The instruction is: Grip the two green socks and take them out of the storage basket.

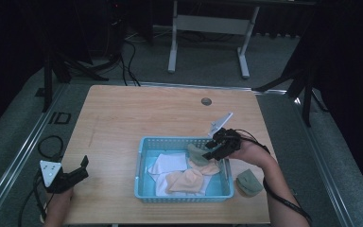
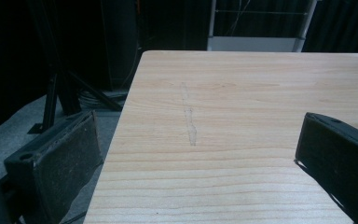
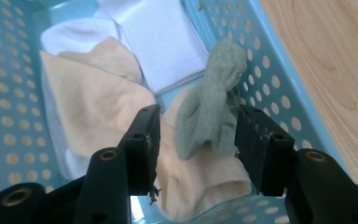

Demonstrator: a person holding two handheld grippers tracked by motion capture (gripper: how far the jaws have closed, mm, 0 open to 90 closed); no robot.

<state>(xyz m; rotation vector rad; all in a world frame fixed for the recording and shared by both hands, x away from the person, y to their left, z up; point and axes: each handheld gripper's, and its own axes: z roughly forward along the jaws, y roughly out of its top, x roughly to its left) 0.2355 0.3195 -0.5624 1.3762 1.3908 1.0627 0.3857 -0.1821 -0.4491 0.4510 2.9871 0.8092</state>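
In the high view, a blue basket (image 1: pixel 142 163) is seen on the wooden surface (image 1: pixel 137 113), with white and peach socks lying in it; the right hand-held gripper (image 1: pixel 207 152) is held over the basket's far right corner with a grey-green sock (image 1: pixel 197 155) at its tip, and a second grey-green sock (image 1: pixel 249 183) lies on the surface just outside the basket's right wall. The left hand-held gripper (image 1: pixel 81 166) is parked near the surface's near left corner. In the left gripper view, its jaws are seen spread wide with nothing but bare surface (image 2: pixel 242 93) between them. In the right gripper view, the right hand-held gripper (image 3: pixel 196 135) is shown half spread, the grey-green sock (image 3: pixel 209 112) between its jaws; whether the pads press it cannot be told. The sock's long axis runs away from the camera, toe end resting against the basket wall (image 3: pixel 270 88). The sock could be dragged or left draped on the rim, should the toe catch in a perforation.
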